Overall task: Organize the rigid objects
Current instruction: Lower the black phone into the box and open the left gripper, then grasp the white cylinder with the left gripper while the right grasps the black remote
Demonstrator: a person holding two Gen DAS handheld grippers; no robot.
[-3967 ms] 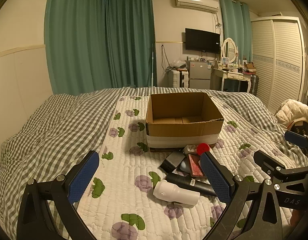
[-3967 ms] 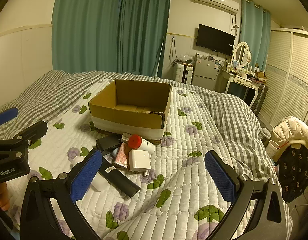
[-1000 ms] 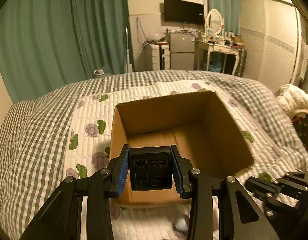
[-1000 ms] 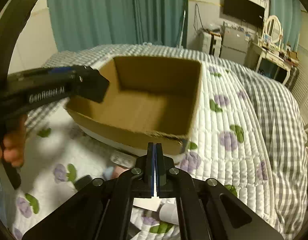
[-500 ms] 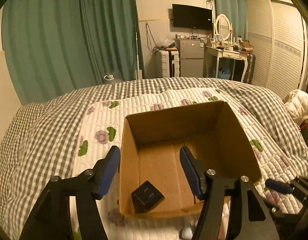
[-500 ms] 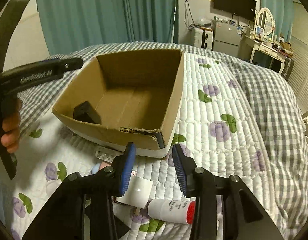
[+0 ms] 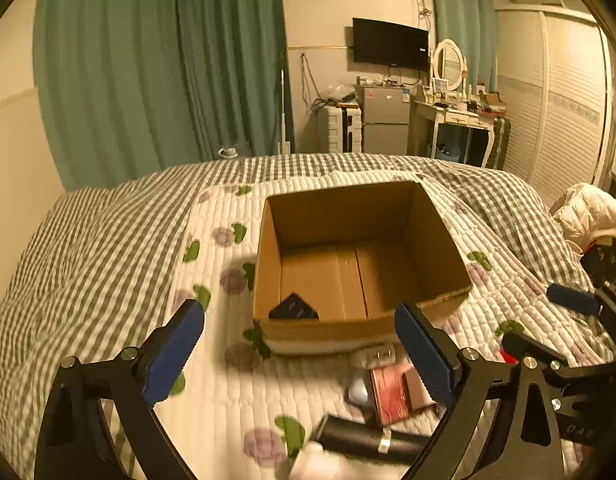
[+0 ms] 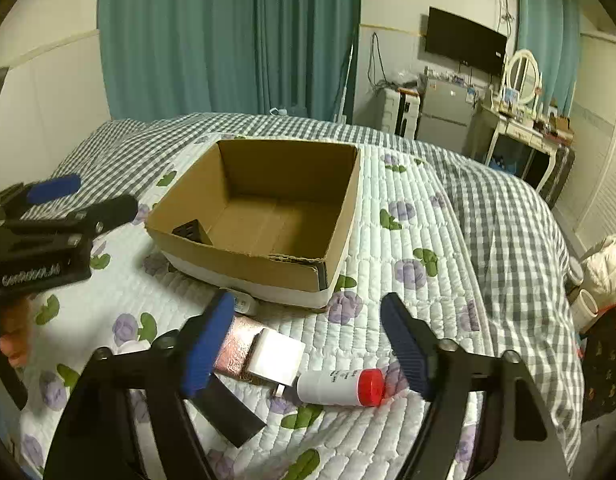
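An open cardboard box (image 7: 340, 216) (image 8: 288, 168) sits on the quilted floral blanket. A black block (image 7: 294, 308) (image 8: 192, 232) lies in its near left corner. My left gripper (image 7: 300, 348) hangs in front of the box, its jaws opening with nothing between them. My right gripper (image 8: 308, 308) is also opening and empty, above a white charger (image 8: 274, 356), a white bottle with a red cap (image 8: 340, 388), a pink booklet (image 8: 236, 346) (image 7: 392, 392) and a long black object (image 8: 228, 408) (image 7: 368, 440). The left gripper (image 8: 48, 208) also shows at the left edge of the right wrist view.
A checked duvet (image 7: 88, 248) covers the bed around the blanket. A white jacket (image 7: 588, 212) and a paper cup (image 8: 584, 304) lie off the bed's right side. A person's hand (image 8: 12, 344) holds the left gripper's handle.
A second ago the left gripper held the black block over the box and the right was shut. Now the block lies in the box, both jaws have spread and both grippers have drawn back.
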